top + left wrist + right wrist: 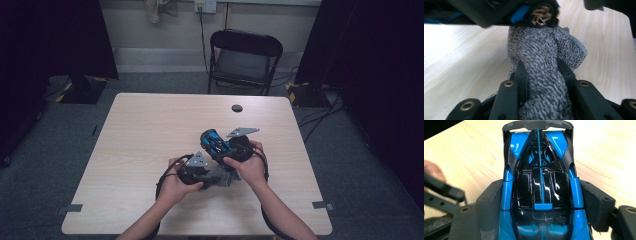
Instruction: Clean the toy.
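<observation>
Grey cloth (544, 75): pinched between your left gripper (543, 72) jaws, bunched and running straight out ahead to the car's wheel.
Toy car (541, 190): blue and black, clamped across its body by your right gripper (541, 202), long axis pointing away along the jaws.
Table (150, 130): wood, beneath both.

Dim room with dark far corners in the high view, the pale desk (150, 130) evenly lit from above, glare whitening it in the left gripper view, whose top edge is blurred.

Bare table (145, 130) lies open all round; the toy car (214, 142) crowds the grey cloth (222, 176) from above.
</observation>
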`<act>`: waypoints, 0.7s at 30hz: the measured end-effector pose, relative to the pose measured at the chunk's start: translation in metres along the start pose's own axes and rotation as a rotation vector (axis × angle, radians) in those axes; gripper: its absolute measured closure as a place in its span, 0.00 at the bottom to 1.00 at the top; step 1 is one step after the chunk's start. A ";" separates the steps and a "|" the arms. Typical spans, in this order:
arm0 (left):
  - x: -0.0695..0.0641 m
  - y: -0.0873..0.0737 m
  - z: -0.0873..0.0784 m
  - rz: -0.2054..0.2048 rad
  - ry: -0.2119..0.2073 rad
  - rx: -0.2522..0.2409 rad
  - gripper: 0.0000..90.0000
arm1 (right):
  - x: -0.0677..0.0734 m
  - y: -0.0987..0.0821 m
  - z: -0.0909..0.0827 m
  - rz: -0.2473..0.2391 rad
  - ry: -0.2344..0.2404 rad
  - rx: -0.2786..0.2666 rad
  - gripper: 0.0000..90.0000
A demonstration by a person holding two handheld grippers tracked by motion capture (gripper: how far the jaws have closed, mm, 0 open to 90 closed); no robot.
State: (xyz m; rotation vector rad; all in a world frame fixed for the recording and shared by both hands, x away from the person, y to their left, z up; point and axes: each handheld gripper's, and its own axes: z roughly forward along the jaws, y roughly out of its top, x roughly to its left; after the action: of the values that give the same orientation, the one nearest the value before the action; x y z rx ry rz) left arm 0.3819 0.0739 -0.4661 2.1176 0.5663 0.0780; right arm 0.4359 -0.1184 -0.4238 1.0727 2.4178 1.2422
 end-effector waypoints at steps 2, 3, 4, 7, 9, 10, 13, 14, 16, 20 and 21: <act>-0.002 0.000 0.000 0.005 -0.007 0.008 0.76 | -0.002 0.000 0.000 0.006 -0.001 -0.003 0.29; -0.002 -0.001 0.000 0.011 -0.005 0.013 0.76 | -0.003 0.000 -0.001 0.006 -0.002 -0.001 0.29; -0.002 -0.001 0.000 0.013 -0.004 0.018 0.76 | -0.003 0.000 -0.001 0.007 -0.004 -0.002 0.29; -0.001 -0.002 -0.001 0.017 0.006 0.026 0.76 | -0.004 0.001 -0.002 0.007 -0.004 -0.004 0.29; 0.006 -0.005 -0.004 -0.006 0.033 0.020 0.76 | -0.004 0.001 -0.003 0.007 -0.001 -0.005 0.29; 0.009 -0.005 -0.006 -0.012 0.043 0.016 0.76 | -0.004 0.001 -0.004 0.005 -0.001 -0.004 0.29; 0.020 -0.006 -0.014 -0.032 0.082 0.011 0.76 | -0.004 0.002 -0.006 0.004 0.003 -0.008 0.29; 0.024 -0.006 -0.016 -0.040 0.095 0.008 0.76 | -0.003 0.002 -0.006 0.006 0.007 -0.010 0.29; 0.031 -0.005 -0.021 -0.044 0.121 0.010 0.76 | -0.002 0.002 -0.007 0.002 0.009 -0.011 0.29; 0.040 -0.003 -0.027 -0.055 0.169 0.006 0.76 | 0.001 0.003 -0.007 -0.002 0.018 -0.013 0.29; 0.044 -0.002 -0.029 -0.064 0.182 0.001 0.76 | 0.002 0.003 -0.007 -0.005 0.020 -0.015 0.29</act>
State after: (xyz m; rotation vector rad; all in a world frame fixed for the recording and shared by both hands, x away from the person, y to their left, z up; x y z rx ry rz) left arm 0.4124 0.1161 -0.4575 2.1040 0.7403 0.2363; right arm 0.4323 -0.1199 -0.4165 1.0540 2.4212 1.2733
